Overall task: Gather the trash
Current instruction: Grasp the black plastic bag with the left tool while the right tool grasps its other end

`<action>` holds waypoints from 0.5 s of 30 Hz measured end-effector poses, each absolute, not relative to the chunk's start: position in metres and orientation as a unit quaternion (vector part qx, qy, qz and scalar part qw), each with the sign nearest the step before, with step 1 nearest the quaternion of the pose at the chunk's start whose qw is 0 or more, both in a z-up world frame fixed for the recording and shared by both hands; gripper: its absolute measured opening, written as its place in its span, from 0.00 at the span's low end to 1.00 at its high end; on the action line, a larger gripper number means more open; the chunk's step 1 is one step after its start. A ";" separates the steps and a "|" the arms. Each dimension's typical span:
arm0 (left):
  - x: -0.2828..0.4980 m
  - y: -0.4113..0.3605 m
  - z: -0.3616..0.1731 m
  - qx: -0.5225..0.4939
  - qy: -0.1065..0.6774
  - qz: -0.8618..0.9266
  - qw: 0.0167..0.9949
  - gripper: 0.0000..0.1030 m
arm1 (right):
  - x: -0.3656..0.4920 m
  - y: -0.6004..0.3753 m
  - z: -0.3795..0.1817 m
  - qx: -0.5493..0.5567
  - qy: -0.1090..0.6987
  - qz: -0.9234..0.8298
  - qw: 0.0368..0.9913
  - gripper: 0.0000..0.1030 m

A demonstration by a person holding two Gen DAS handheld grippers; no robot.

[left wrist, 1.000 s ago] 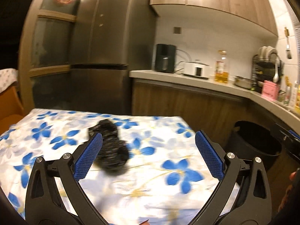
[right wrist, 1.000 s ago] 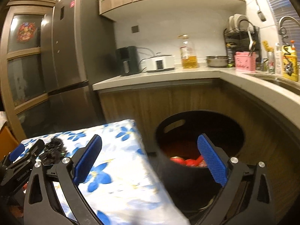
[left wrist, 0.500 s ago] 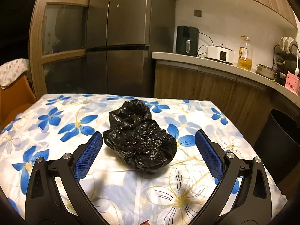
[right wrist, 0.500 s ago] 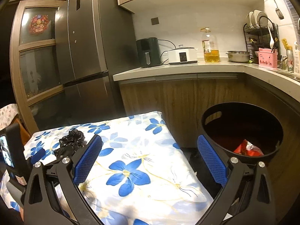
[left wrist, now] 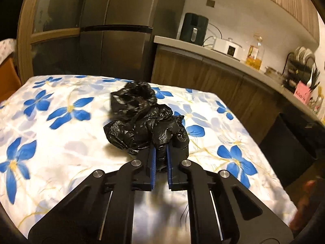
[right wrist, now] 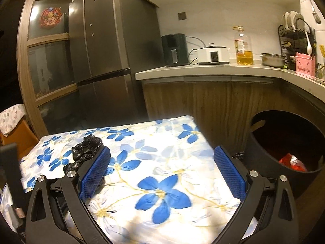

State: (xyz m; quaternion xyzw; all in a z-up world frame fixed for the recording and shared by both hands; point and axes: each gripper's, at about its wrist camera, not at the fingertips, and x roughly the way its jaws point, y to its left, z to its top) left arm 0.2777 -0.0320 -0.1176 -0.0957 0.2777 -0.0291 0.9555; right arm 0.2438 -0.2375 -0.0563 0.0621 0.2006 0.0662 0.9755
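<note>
black crumpled plastic, this is the trash bag (left wrist: 142,122), and it lies near the middle of the table (left wrist: 50,142) on the flowered cloth. the left gripper (left wrist: 160,158) has its two blue pads (left wrist: 152,162) almost together, and a fold of the near edge of the bag is pinched between them. i think the grip is on the edge because thin film is easy to catch there, while the bulk of the bag is too loose to squeeze. most of the bag seems to rest on the cloth; whether some part is already lifted, i cannot tell.

the right gripper (right wrist: 162,174) is wide open and holds nothing. it hovers over the near part of the table, with the bag just beside its left finger in its view. probably it waits free, to help if the bag hangs down.

the dark bin (right wrist: 284,152) stands on the floor beyond the table's right side, under the counter (right wrist: 203,71), with something red inside. it is close, so the carry should be short
</note>
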 end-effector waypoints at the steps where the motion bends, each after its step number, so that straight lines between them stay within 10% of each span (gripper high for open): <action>1: 0.271 -0.028 -0.116 -0.097 0.273 -0.028 0.957 0.07 | 0.246 -0.231 -0.058 0.059 0.204 0.071 0.975 0.95; 15: 0.224 0.063 -0.090 -0.107 0.238 0.077 0.962 0.07 | 0.300 -0.115 -0.082 0.021 0.249 0.147 0.957 0.89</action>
